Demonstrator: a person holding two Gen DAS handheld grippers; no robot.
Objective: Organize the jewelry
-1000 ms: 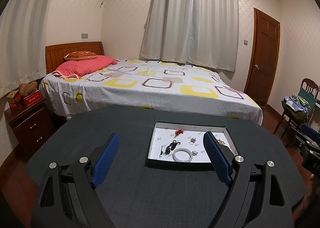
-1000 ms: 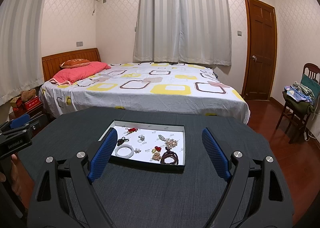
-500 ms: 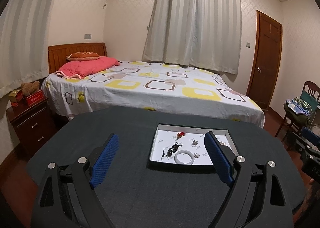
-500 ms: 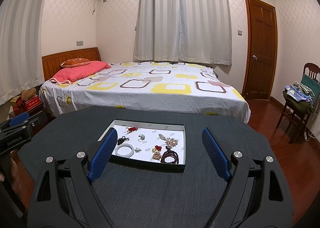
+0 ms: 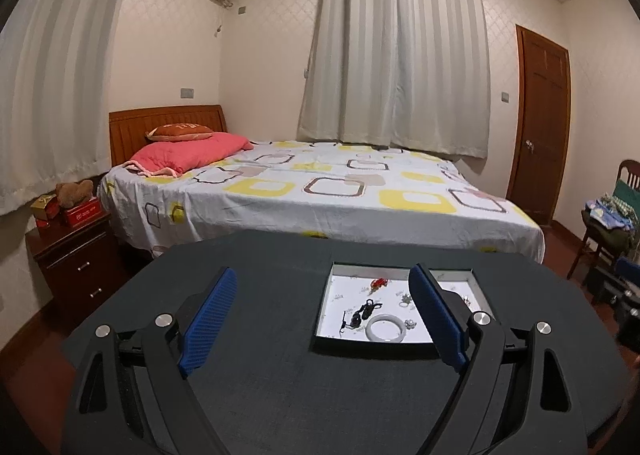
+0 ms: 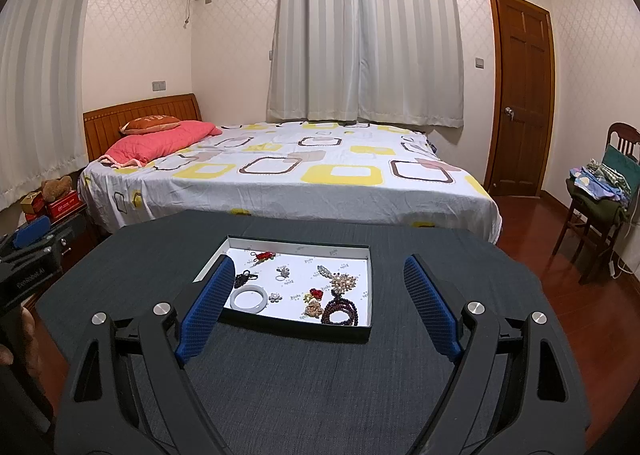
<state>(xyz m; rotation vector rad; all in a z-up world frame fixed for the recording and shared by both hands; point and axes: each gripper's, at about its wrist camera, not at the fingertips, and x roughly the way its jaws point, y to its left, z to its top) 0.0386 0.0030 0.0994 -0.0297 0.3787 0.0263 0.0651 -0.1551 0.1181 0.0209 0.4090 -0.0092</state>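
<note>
We hold both claws spread wide and empty above the dark counter (image 6: 320, 395), and neither touches anything. The jewelry all lies inside the shallow white-lined tray (image 6: 300, 329), which sits flat on the counter ahead of us. From the right claw (image 6: 316, 307) the tray lies straight ahead and slightly to its left, so that its left finger overlaps the tray's near left corner in the view; from the left claw (image 5: 324, 319) the tray (image 5: 372, 351) lies ahead and to its right, with the right finger crossing the tray's right half. The tray's long axis runs across our line of reach, side to side. We judge the right claw the better placed for the dark bead bracelet (image 6: 341, 309), the pearl cluster (image 6: 343, 283) and the red piece (image 6: 316, 293) on its side, while the white bangle (image 5: 385, 328) and the black cord piece (image 5: 362, 313) sit nearer the left claw's side. Whether the pieces already lie sorted or wait to be arranged, we cannot tell: they are scattered singly within the tray. Against the frame a second ago, the left claw's view has shifted so the tray sits further right and the room's left wall shows less, while the right claw's view is almost unchanged.
</note>
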